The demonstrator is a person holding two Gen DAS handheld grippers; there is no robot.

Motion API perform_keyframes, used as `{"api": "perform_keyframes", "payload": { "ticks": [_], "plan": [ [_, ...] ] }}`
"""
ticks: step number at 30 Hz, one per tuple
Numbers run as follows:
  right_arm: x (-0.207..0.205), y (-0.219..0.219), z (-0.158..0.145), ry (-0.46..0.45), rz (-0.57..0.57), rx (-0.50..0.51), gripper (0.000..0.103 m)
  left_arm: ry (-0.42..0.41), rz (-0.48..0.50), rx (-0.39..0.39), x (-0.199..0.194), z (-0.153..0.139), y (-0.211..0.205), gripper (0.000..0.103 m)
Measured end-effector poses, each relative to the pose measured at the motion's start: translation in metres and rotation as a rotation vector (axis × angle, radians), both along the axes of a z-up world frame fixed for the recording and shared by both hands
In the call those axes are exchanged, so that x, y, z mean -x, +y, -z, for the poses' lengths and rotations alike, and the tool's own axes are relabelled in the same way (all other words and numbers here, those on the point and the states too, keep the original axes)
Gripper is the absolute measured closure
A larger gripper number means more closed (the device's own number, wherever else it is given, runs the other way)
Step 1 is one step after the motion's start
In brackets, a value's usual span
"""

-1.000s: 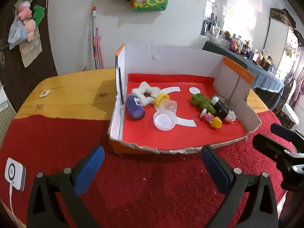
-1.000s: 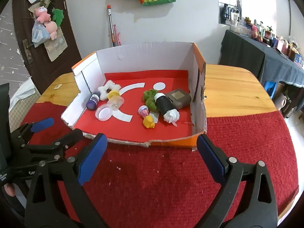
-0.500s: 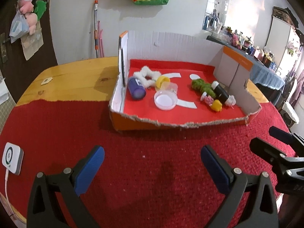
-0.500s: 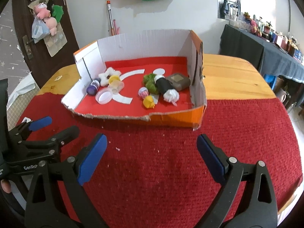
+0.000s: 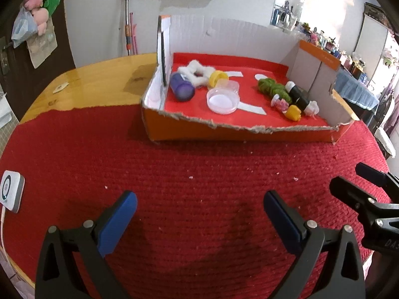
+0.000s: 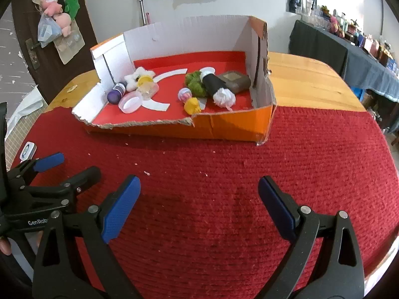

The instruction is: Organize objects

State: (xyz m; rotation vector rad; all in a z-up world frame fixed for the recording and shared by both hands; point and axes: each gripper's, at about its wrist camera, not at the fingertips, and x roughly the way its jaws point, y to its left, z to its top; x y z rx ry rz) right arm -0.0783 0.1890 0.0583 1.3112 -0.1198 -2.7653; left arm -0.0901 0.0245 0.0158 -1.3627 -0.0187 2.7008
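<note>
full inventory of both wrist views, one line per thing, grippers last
cardboard box: 1, orange outside, white walls, red floor, on the red cloth
purple bottle: 1, lying at the box's left side
white fuzzy ring: 1, behind the purple bottle
yellow cap: 1, beside the ring
clear round lid: 1, left-centre of box floor
green fuzzy item: 1, centre of box
black bottle: 1, white tuft at its near end
grey case: 1, against the right wall
yellow toy: 1, near the torn front edge
pink-and-white ball: 1, behind the yellow toy
white device: 1, cloth's left edge
left gripper: open, empty
right gripper: open, empty
</note>
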Motion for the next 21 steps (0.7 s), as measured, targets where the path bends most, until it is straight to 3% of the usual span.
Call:
{"api": "perform_keyframes", "payload": {
  "ticks": [12, 21],
  "plan": [
    [0.004, 0.004, 0.018, -0.025, 0.015, -0.010, 0.006, -0.002, -0.004, 0.043, -0.001, 0.010, 0.001, 0.000],
    [0.001, 0.002, 0.024, 0.015, 0.010, -0.042, 0.004, 0.014, 0.002, 0.049, -0.001, 0.012, 0.001, 0.000]
  ]
}}
